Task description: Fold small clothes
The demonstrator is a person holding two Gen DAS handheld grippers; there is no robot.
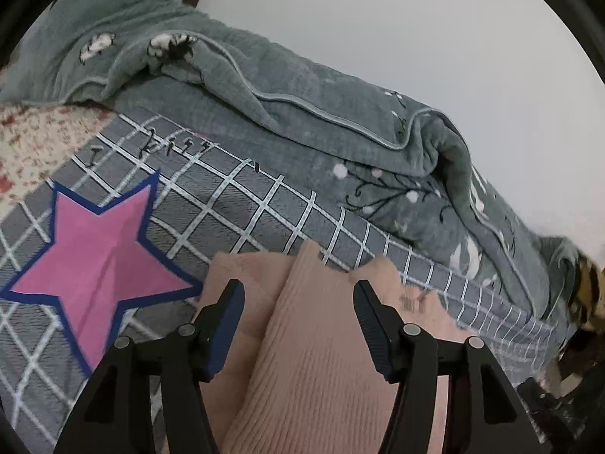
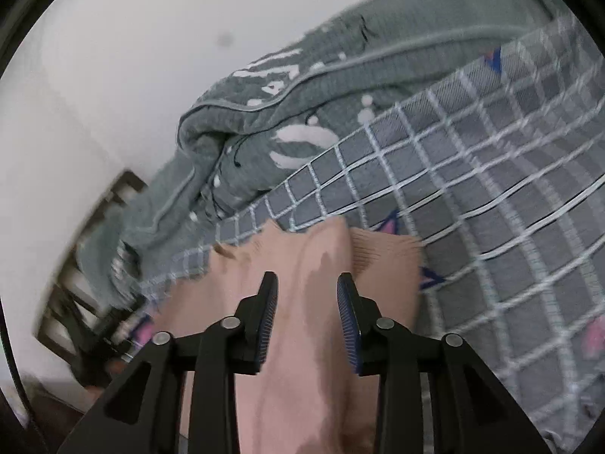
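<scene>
Pink ribbed knit garment (image 1: pixel 314 340) (image 2: pixel 302 359) lies on the bed, bunched in lengthwise folds, a jagged edge at its far end. Left gripper (image 1: pixel 298 295): jaws spread wide over the knit, nothing pinched. Right gripper (image 2: pixel 307 287): jaws apart, a raised fold of the knit between them; contact cannot be told. Beneath, a grey sheet (image 1: pixel 245 204) (image 2: pixel 472 174) with white grid lines and a pink star (image 1: pixel 94 249) edged in blue. Beyond it, a rumpled grey-green quilt (image 1: pixel 264 87) (image 2: pixel 264 121), crinkled weave, piped edge, against a white wall (image 1: pixel 416 19).
</scene>
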